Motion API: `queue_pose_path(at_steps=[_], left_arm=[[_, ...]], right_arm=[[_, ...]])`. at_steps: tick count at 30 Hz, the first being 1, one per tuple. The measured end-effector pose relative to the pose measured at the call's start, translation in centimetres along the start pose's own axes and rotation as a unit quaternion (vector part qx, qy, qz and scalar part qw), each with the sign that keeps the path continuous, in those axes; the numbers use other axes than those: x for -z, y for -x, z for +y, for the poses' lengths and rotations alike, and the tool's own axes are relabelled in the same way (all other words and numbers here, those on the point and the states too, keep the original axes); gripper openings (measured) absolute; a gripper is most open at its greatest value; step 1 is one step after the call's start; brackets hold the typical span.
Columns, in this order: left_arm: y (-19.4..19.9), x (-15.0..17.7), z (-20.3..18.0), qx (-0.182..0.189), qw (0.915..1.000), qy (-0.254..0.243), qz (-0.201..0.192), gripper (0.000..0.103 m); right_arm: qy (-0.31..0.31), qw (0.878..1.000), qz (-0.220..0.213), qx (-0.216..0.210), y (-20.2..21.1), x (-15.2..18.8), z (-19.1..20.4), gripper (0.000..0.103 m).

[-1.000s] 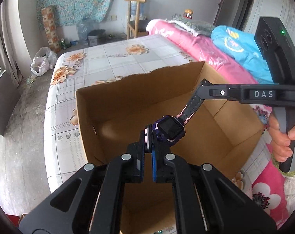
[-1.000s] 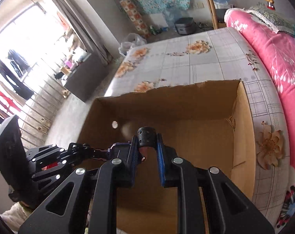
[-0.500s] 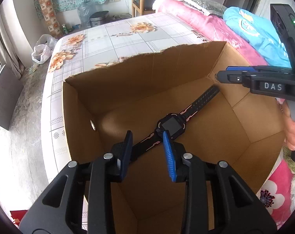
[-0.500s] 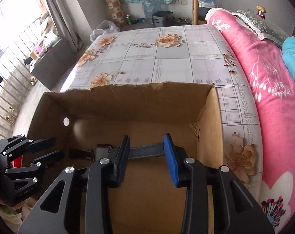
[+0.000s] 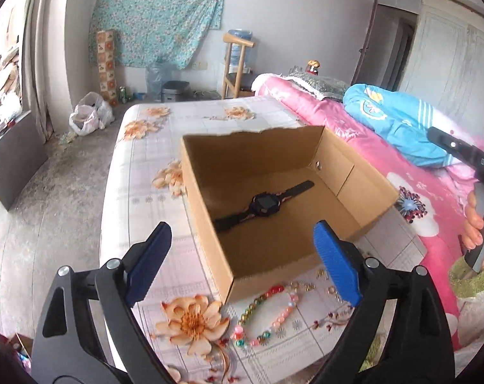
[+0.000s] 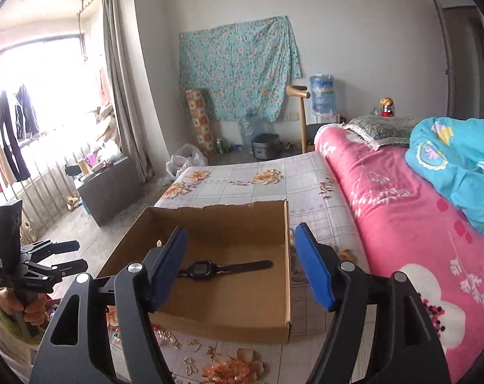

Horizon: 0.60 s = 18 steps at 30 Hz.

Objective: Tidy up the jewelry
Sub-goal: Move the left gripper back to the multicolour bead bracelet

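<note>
Two grippers hang above the bed, both spread wide with nothing between their fingers. Furthest left, the left gripper (image 5: 242,264) sits over the near corner of the cardboard box (image 5: 206,224); the black watch (image 5: 263,206) lies flat on the box floor, strap stretched out. Just in front of the box, on the bed sheet (image 5: 139,192), lies a beaded bracelet (image 5: 267,312), with small gold pieces (image 5: 333,289) to its right. The right gripper (image 6: 242,262) hovers over the box. The bracelet looks the likely next pick: come down straight, pinch across the beads, lift clear of the box wall.
</note>
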<state>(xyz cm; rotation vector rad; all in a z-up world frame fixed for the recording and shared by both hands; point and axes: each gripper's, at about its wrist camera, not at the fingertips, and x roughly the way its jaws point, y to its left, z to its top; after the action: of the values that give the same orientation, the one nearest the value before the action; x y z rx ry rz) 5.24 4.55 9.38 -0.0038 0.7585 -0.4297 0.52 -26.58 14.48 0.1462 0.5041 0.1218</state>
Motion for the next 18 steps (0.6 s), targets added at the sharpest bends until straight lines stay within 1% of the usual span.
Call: queue_pose_path(at_steps=[2,3,5,7,9,11,12,13,14,15,17,18], left_arm=[[-0.2,2.7,0.6,-0.026,0.999,0.025,0.025,0.088],[-0.6,4.0,1.0,-0.036,0.9979,0.037,0.039,0.088],[-1.7,6.6,1.5,-0.051,0.9943,0.061,0.072,0.088],[-3.0,8.5,1.7,-0.065,0.9901,0.075,0.099,0.088],[-3.8,9.7,1.7,-0.076,0.9881,0.076,0.11,0.088],[-4.2,10.2,1.1,-0.087,0.9885,0.061,0.107,0.087],[-4.3,10.3,0.7,-0.09,0.9894,0.05,0.103,0.087],[-4.4,10.3,0.2,-0.095,0.9898,0.04,0.099,0.083],[-4.5,10.4,-0.2,-0.1,0.9898,0.029,0.097,0.076],[-4.7,10.3,-0.6,-0.104,0.9898,0.018,0.096,0.073],[-5.1,10.2,-1.2,-0.107,0.9898,0.002,0.094,0.062],[-5.4,10.3,-1.3,-0.111,0.9891,-0.004,0.097,0.058]], right_arm=[[-0.01,1.0,0.004,0.005,1.2,2.4,0.2,0.069],[-0.023,1.0,0.013,0.005,1.3,3.7,0.1,0.069],[-0.053,0.997,0.051,-0.001,0.4,6.3,0.0,0.069],[-0.079,0.992,0.095,-0.008,-1.3,8.9,0.1,0.069],[-0.101,0.986,0.134,-0.022,-2.9,11.2,0.7,0.069],[-0.109,0.98,0.16,-0.045,-4.1,12.9,2.0,0.068],[-0.107,0.978,0.172,-0.051,-4.8,13.5,2.7,0.066],[-0.106,0.975,0.184,-0.059,-5.6,14.0,3.5,0.064],[-0.106,0.973,0.193,-0.07,-6.3,14.5,4.1,0.061],[-0.106,0.97,0.202,-0.08,-7.0,14.7,4.7,0.058],[-0.103,0.968,0.211,-0.093,-8.1,15.1,5.9,0.055],[-0.1,0.966,0.215,-0.099,-8.6,15.2,6.3,0.052]])
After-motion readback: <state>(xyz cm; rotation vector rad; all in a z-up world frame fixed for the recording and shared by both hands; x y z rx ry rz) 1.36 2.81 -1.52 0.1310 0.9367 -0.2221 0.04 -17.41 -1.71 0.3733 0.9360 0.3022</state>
